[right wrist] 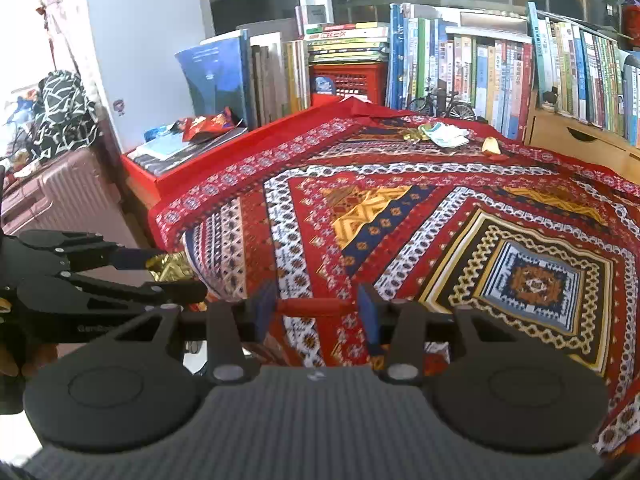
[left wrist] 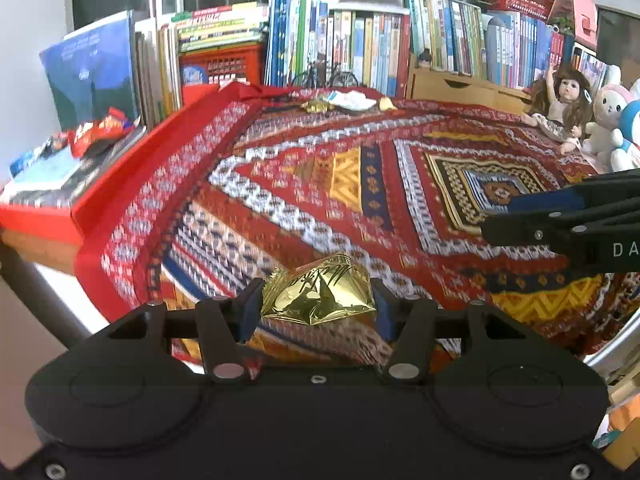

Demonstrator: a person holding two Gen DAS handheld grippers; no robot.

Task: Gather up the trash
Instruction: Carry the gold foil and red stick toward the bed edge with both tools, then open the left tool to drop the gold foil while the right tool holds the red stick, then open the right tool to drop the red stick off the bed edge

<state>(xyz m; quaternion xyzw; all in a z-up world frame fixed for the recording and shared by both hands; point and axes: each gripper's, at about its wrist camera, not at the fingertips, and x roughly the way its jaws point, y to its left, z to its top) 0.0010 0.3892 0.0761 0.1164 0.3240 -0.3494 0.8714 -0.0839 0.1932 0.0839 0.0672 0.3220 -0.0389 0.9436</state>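
Note:
A crumpled gold foil wrapper (left wrist: pixel 320 294) sits between the blue pads of my left gripper (left wrist: pixel 318 304), which is shut on it above the near corner of the patterned red tablecloth (left wrist: pixel 360 184). The right wrist view shows the same gripper (right wrist: pixel 176 276) and its foil (right wrist: pixel 170 266) at the left. My right gripper (right wrist: pixel 316 312) is closed on a thin red wrapper strip (right wrist: pixel 316 306) that spans its pads; it also enters the left wrist view at the right (left wrist: pixel 496 216). More trash lies at the cloth's far edge: white crumpled paper (right wrist: pixel 446 136) and gold scraps (left wrist: pixel 316 106).
Red snack bags (right wrist: pixel 208 124) lie on a stack of magazines at the left. Rows of books (left wrist: pixel 360 40) and a red crate (left wrist: pixel 224 66) back the table. A doll (left wrist: pixel 564 100) and plush toys (left wrist: pixel 612 120) sit at the right. A pink suitcase (right wrist: pixel 52 196) stands left of the table.

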